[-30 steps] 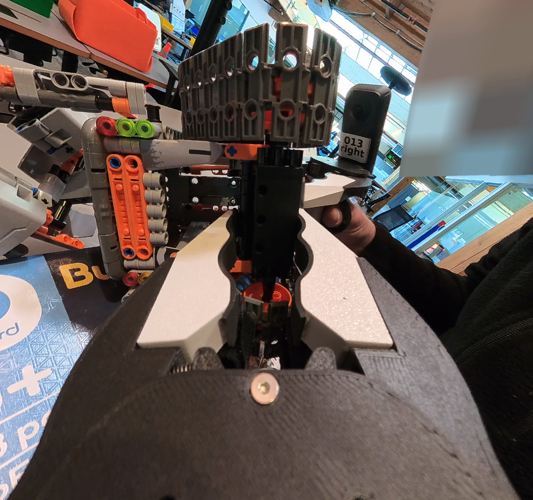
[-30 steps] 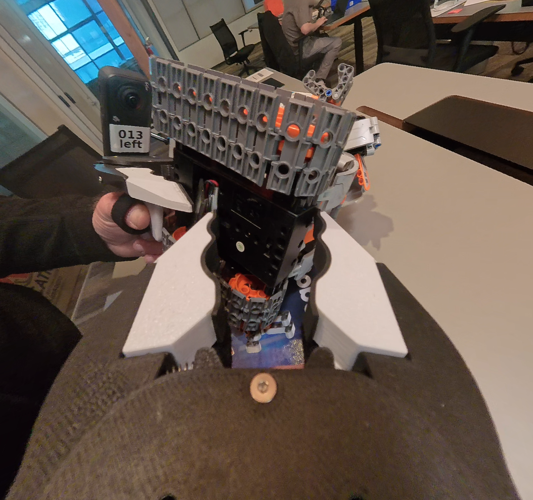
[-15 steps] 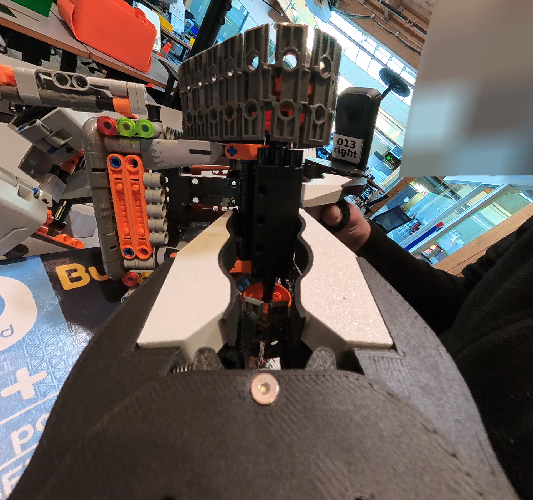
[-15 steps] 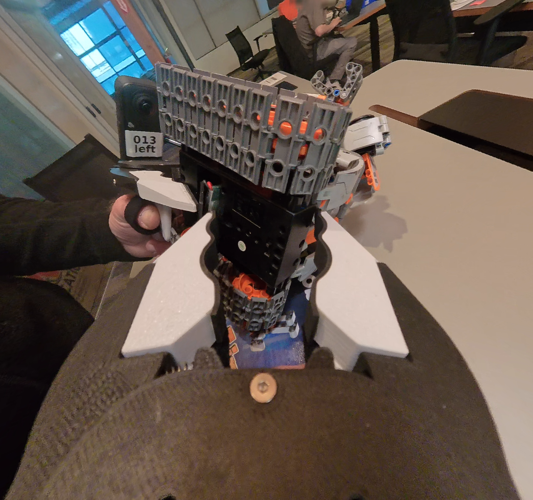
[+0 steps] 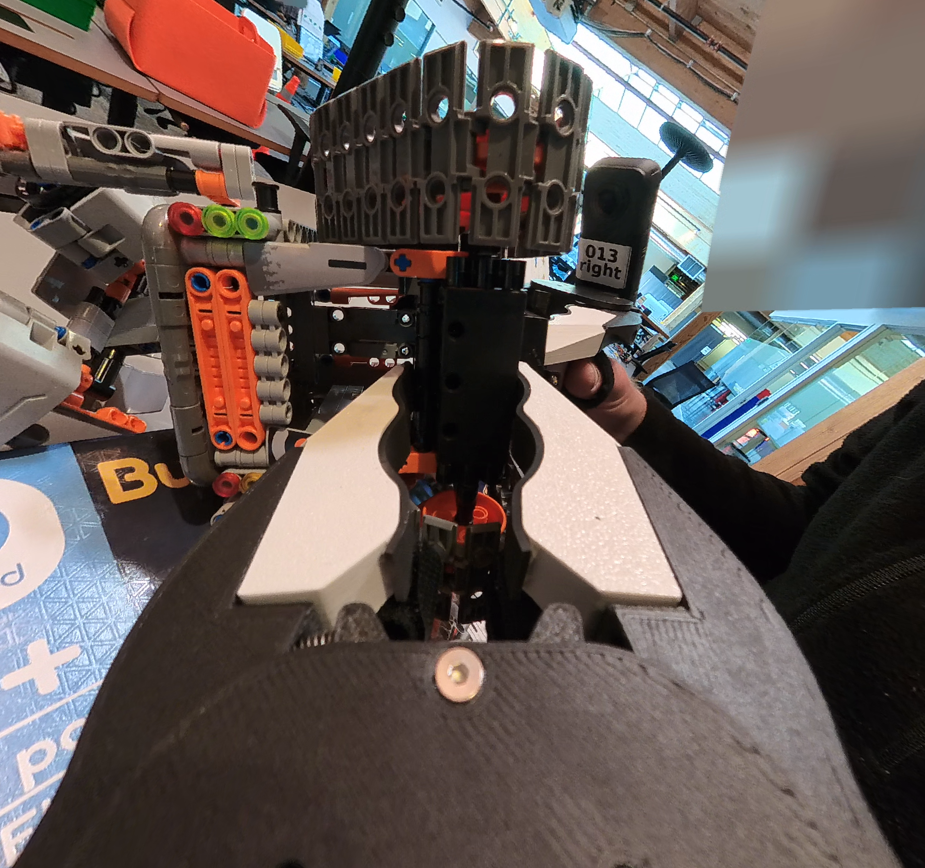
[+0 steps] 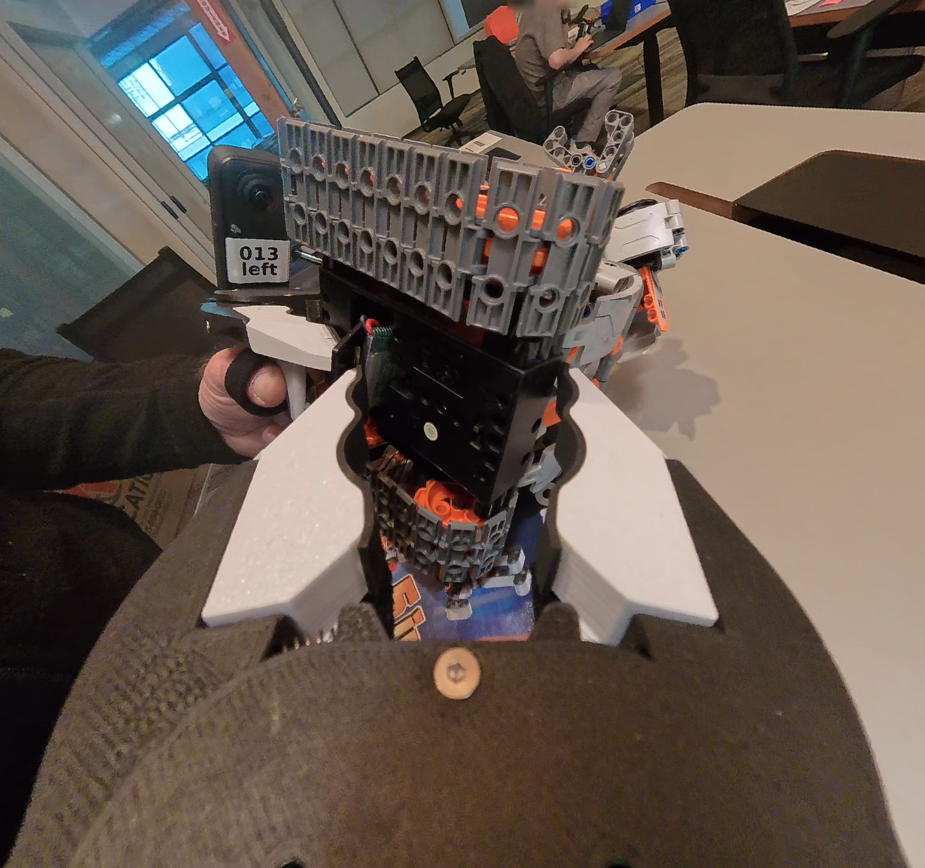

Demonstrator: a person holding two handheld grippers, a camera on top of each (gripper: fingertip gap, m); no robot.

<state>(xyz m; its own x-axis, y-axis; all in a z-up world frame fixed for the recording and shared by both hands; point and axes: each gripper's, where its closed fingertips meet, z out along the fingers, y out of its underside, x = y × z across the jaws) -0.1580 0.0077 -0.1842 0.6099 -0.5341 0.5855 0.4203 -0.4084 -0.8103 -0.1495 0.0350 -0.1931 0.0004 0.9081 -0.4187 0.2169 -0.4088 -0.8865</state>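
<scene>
A building-brick model with a black motor block (image 5: pixel 470 383), a grey track band (image 5: pixel 445 153) on top and orange wheels (image 5: pixel 463 508) is held between both grippers. My left gripper (image 5: pixel 460 373) is shut on the black block from one side. My right gripper (image 6: pixel 460 378) is shut on the same block (image 6: pixel 450 418) from the other side, under the grey track (image 6: pixel 440 228). Each view shows the other gripper's camera behind the model: the right one's in the left wrist view (image 5: pixel 615 228), the left one's in the right wrist view (image 6: pixel 250 223). A hand (image 6: pixel 240 408) holds each handle.
A larger brick model with orange beams (image 5: pixel 225 358) stands close on the left, on a printed blue and black mat (image 5: pixel 60 593). An orange case (image 5: pixel 185 38) lies on a far bench. A grey table (image 6: pixel 776 443) stretches to the right, with another grey model (image 6: pixel 645 253) on it. A person (image 6: pixel 560 58) sits far back.
The right wrist view has swung slightly left, so the model and the left gripper's camera sit further right in it. Both grippers stay shut on the black block.
</scene>
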